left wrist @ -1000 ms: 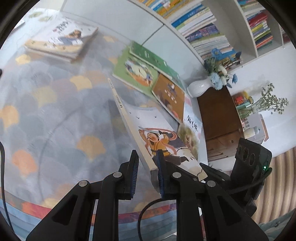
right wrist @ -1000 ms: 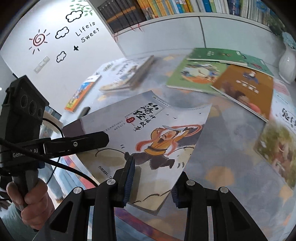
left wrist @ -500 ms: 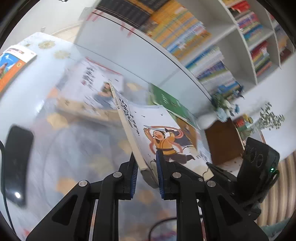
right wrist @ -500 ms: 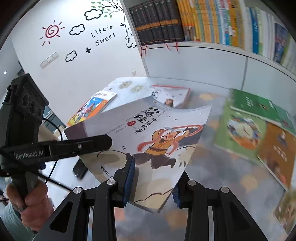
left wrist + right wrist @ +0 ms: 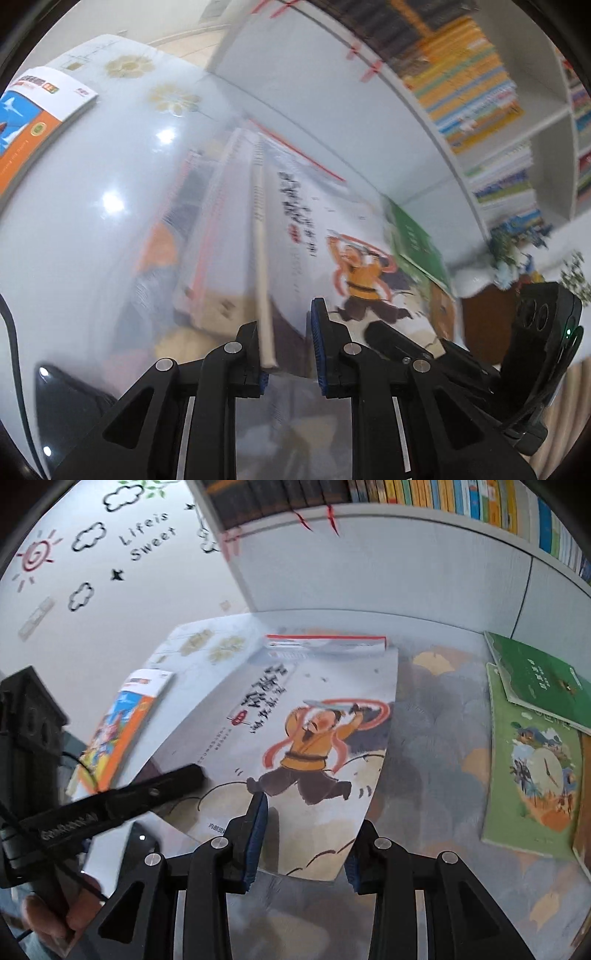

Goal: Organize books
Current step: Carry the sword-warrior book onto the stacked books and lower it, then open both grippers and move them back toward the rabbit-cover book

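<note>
Thin, glossy picture book (image 5: 310, 738), flat rectangle, paper cover. Left tongs (image 5: 288, 343) clamp its spine corner; right tongs (image 5: 303, 834) gape wide astride its near edge.

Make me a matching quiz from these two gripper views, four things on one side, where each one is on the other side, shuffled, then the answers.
Things:
1. white book with an orange-robed figure
2. two green books
3. orange and blue book
4. rows of shelved books

Places:
A. lying at the table's right side
B. above the white cabinet
C. between the left gripper's fingers
D. at the table's left edge

Pairs: 1-C, 2-A, 3-D, 4-B
</note>
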Demonstrator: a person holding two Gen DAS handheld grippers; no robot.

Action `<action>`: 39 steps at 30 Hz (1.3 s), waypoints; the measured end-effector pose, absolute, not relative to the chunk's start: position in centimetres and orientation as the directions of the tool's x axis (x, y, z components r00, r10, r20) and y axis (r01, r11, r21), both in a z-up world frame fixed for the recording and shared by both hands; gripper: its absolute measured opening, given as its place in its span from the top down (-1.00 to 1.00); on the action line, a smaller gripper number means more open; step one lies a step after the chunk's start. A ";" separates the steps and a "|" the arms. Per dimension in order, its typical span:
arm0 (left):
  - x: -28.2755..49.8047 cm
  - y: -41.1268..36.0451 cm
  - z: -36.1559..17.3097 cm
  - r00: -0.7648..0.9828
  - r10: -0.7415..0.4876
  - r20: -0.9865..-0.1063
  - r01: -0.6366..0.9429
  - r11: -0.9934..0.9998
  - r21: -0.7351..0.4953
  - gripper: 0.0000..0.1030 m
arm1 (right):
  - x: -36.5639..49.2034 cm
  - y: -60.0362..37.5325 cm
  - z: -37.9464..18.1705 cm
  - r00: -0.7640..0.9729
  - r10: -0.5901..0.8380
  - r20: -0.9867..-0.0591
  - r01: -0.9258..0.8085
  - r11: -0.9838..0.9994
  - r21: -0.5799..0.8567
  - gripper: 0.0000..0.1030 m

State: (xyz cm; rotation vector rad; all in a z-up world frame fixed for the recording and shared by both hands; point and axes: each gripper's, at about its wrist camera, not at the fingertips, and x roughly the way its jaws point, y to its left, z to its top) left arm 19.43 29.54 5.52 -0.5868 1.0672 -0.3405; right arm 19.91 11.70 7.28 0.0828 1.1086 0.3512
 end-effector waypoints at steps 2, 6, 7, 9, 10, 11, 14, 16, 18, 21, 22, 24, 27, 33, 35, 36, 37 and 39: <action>20.0 30.5 4.8 0.453 -0.517 -0.726 -0.045 0.800 -0.598 0.71 | 21.0 11.7 6.4 0.375 0.309 -0.874 -0.225 0.945 0.237 0.31; 20.3 32.1 3.5 0.454 -0.510 -0.730 -0.080 0.793 -0.604 0.71 | 22.1 12.3 5.4 0.364 0.300 -0.882 -0.228 0.947 0.227 0.31; 20.3 32.2 3.4 0.459 -0.514 -0.725 -0.080 0.789 -0.610 0.69 | 22.1 12.6 5.3 0.369 0.296 -0.881 -0.234 0.947 0.220 0.30; 20.3 32.3 3.4 0.462 -0.498 -0.734 -0.082 0.800 -0.595 0.66 | 22.3 13.2 5.3 0.374 0.288 -0.881 -0.250 0.947 0.203 0.29; 20.3 32.2 3.5 0.461 -0.486 -0.742 -0.079 0.811 -0.580 0.66 | 22.3 13.5 5.2 0.378 0.279 -0.883 -0.256 0.948 0.190 0.26; 20.1 32.3 3.4 0.463 -0.479 -0.746 -0.079 0.816 -0.573 0.66 | 22.4 13.6 5.2 0.381 0.275 -0.883 -0.260 0.948 0.183 0.25; 19.7 32.3 3.3 0.457 -0.475 -0.752 -0.086 0.818 -0.569 0.66 | 22.0 13.5 5.1 0.371 0.285 -0.884 -0.275 0.943 0.189 0.13; 19.0 32.5 3.3 0.454 -0.470 -0.757 -0.088 0.822 -0.563 0.66 | 21.2 12.9 5.1 0.344 0.313 -0.885 -0.288 0.933 0.218 -0.02; 18.0 32.5 3.4 0.446 -0.467 -0.763 -0.075 0.831 -0.552 0.66 | 19.4 11.7 5.2 0.337 0.326 -0.883 -0.292 0.928 0.232 -0.02; 15.9 32.0 3.8 0.424 -0.471 -0.774 -0.036 0.845 -0.534 0.66 | 15.6 9.5 4.8 0.323 0.326 -0.888 -0.285 0.929 0.237 -0.03; 15.2 31.7 3.9 0.408 -0.478 -0.778 -0.021 0.847 -0.531 0.66 | 14.1 8.4 4.4 0.309 0.332 -0.891 -0.270 0.929 0.252 -0.03; 14.0 30.5 4.0 0.378 -0.486 -0.788 0.018 0.855 -0.519 0.66 | 11.5 6.5 3.9 0.301 0.334 -0.893 -0.233 0.934 0.271 -0.03; 12.2 27.6 4.0 0.336 -0.511 -0.791 0.084 0.853 -0.515 0.66 | 7.1 2.8 3.2 0.291 0.315 -0.904 -0.157 0.947 0.280 -0.03; 9.7 17.9 4.8 0.236 -0.534 -0.812 0.239 0.842 -0.484 0.65 | 1.2 -6.5 3.3 0.309 0.288 -0.907 0.024 0.951 0.310 -0.03; 8.9 14.1 5.4 0.217 -0.527 -0.822 0.305 0.836 -0.456 0.65 | 0.2 -9.3 3.5 0.322 0.270 -0.908 0.077 0.948 0.309 -0.03; 8.5 12.1 5.6 0.202 -0.532 -0.822 0.337 0.826 -0.452 0.65 | -0.5 -11.3 3.7 0.335 0.259 -0.906 0.113 0.944 0.311 -0.03; 7.9 9.5 5.7 0.175 -0.548 -0.818 0.370 0.807 -0.461 0.62 | -1.1 -13.4 4.0 0.352 0.245 -0.903 0.150 0.938 0.313 -0.03; 7.1 5.7 5.5 0.126 -0.575 -0.808 0.407 0.773 -0.486 0.57 | -2.1 -16.9 4.5 0.379 0.213 -0.901 0.214 0.927 0.309 -0.03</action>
